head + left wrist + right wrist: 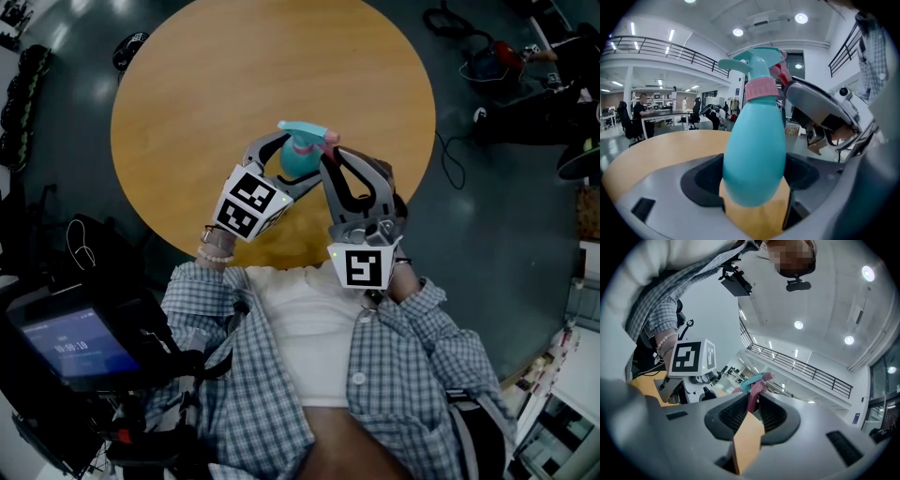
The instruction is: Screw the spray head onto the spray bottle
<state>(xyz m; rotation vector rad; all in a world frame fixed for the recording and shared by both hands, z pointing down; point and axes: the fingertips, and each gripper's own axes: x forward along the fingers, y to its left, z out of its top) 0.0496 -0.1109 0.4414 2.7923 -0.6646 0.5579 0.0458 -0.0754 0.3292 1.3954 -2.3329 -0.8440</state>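
Observation:
A teal spray bottle (pixel 300 161) is held upright above the round wooden table (pixel 187 103). My left gripper (pixel 296 171) is shut on its rounded body (pixel 754 150), low down. The teal spray head (pixel 757 58) sits on the neck over a pink collar (pixel 760 89). My right gripper (pixel 330 155) reaches in from the right at head height. In the right gripper view its jaws (pixel 752 411) are closed on the pink trigger part (pixel 753 392) of the spray head (pixel 752 379). The left gripper's marker cube (pixel 693 357) shows just beyond.
Both grippers hang over the near edge of the table, close to the person's chest. Dark floor surrounds the table, with cables and bags (pixel 487 56) at the far right. A device with a lit screen (pixel 75 347) sits at the lower left.

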